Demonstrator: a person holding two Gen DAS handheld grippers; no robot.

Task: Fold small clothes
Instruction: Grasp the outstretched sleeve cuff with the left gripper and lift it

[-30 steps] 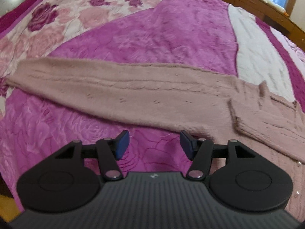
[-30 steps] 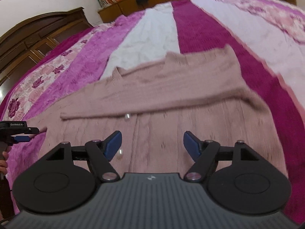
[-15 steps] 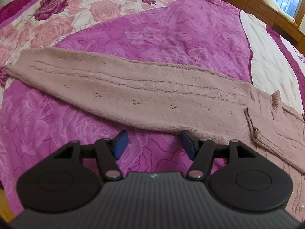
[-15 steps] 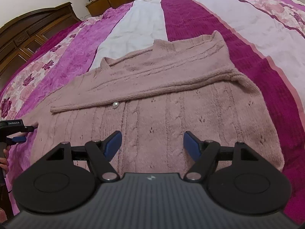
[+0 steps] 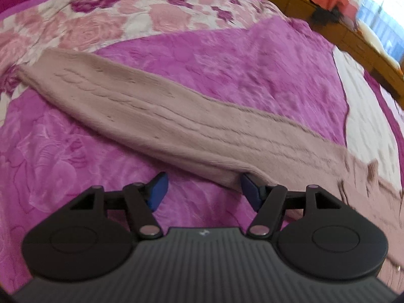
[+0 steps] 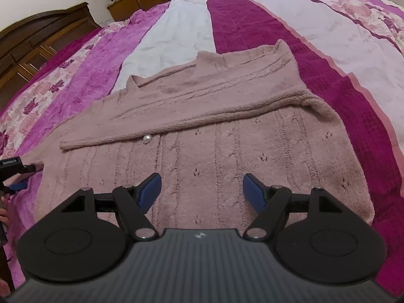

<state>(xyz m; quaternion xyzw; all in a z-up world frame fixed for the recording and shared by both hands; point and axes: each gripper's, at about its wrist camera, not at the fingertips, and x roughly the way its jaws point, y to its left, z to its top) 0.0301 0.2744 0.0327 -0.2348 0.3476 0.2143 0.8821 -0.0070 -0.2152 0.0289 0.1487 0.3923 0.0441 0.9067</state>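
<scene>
We're holding both grippers open and empty: left gripper beside the outstretched sleeve, right gripper over the cardigan on the bedspread. Risk: we're pinching plush bedspread with the knit, dragging the fold crooked.

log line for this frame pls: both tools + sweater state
left tool: open, at spread sleeve edge | right tool: open, over sweater body | other sleeve: folded across chest | fold: partial
</scene>
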